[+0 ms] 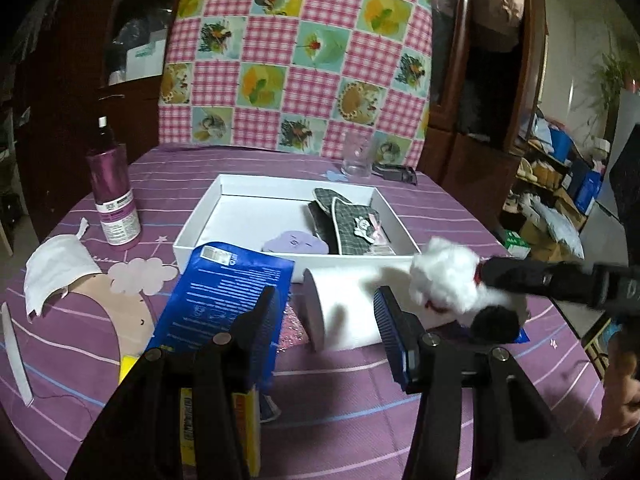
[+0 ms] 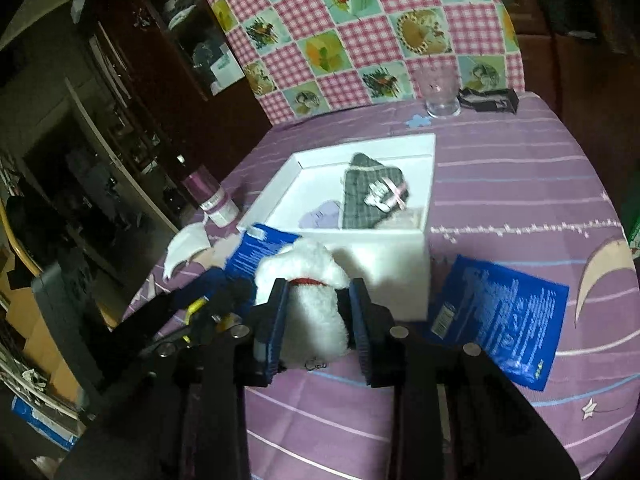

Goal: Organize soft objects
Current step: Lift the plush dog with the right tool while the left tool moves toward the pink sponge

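My right gripper (image 2: 320, 320) is shut on a white plush toy (image 2: 308, 304) with a red collar, held above the table in front of the white box (image 2: 430, 184). In the left wrist view the plush toy (image 1: 448, 284) hangs at the right, blurred, held by the right gripper (image 1: 496, 280). The box (image 1: 200, 220) holds a dark plaid pouch (image 1: 352, 220) and a purple soft piece (image 1: 294, 242). My left gripper (image 1: 324, 320) is open and empty, low over the table near a white roll (image 1: 344, 304).
Blue packets (image 1: 224, 300) (image 2: 500, 320) lie on the purple cloth. A purple bottle (image 1: 112, 196), a white mask (image 1: 56, 268) and a glass (image 1: 356, 156) stand around the box. A checked chair back (image 1: 296, 52) rises behind the table.
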The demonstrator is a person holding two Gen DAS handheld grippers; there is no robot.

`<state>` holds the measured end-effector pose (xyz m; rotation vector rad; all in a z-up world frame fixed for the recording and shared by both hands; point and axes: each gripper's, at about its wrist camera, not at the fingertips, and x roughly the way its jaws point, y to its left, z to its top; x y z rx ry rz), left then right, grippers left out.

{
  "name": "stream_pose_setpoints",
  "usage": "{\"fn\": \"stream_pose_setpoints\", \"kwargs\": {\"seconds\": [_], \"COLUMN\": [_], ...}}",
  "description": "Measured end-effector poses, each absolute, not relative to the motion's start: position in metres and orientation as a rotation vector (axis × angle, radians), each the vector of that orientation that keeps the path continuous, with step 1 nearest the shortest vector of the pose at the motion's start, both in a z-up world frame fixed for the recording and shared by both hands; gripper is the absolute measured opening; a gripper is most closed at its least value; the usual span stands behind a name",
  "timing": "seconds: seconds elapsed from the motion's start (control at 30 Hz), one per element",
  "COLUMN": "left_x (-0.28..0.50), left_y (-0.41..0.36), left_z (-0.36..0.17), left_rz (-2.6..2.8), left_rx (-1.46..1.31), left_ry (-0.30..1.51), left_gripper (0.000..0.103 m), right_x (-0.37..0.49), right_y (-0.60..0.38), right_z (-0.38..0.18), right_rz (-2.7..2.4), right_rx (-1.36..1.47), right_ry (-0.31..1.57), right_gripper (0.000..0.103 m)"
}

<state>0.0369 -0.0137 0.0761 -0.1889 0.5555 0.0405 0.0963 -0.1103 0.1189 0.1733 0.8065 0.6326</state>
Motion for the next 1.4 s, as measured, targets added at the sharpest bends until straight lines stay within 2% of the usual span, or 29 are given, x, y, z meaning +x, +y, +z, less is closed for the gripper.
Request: {"fn": "stream_pose_setpoints", "kwargs": {"seconds": [0.13, 0.2, 0.3, 0.4, 0.63, 1.13, 1.27, 1.37, 1.4], "left_x": [0.034, 0.028, 0.015, 0.014, 0.038, 0.106, 0.106, 0.107, 0.108], "left_y": [-0.006, 0.001, 0.014, 0.028, 0.047, 0.079, 0.06, 0.042, 0.039], "left_z": [0.081, 0.087, 0.096, 0.096, 0.073, 0.033, 0.023, 0.019, 0.016], "left_rz": [0.044, 0.032, 0.054, 0.077, 0.138, 0.085, 0.014, 0.003, 0.008], "left_rx": [-0.195, -0.192, -0.202, -0.217, -0.235, -0.231, -0.158, -0.074, -0.058], "left_ry": [0.541, 0.514, 0.436, 0.433, 0.601, 0.918, 0.968, 0.986, 0.998], "left_gripper": [0.051, 0.065, 0.08, 0.08, 0.08, 0.081, 0.088, 0.103, 0.103], "right_x": [0.102, 0.106, 0.114, 0.12, 0.127, 0.136, 0.137, 0.137, 0.138], "right_y": [-0.097, -0.092, -0.087, -0.088, -0.111, -0.124, -0.124, -0.124, -0.124], "right_z": [0.131, 0.135, 0.136, 0.125, 0.095, 0.087, 0.085, 0.084, 0.084], "right_rz": [0.651, 0.664, 0.684, 0.725, 0.69, 0.704, 0.699, 0.698, 0.698], "right_rx": [0.182, 0.194, 0.213, 0.263, 0.305, 0.377, 0.376, 0.377, 0.378], "right_ry": [0.802, 0.795, 0.776, 0.761, 0.785, 0.82, 0.832, 0.833, 0.834], "right_gripper": [0.033, 0.033, 0.033, 0.033, 0.033, 0.033, 0.033, 0.033, 0.033]}}
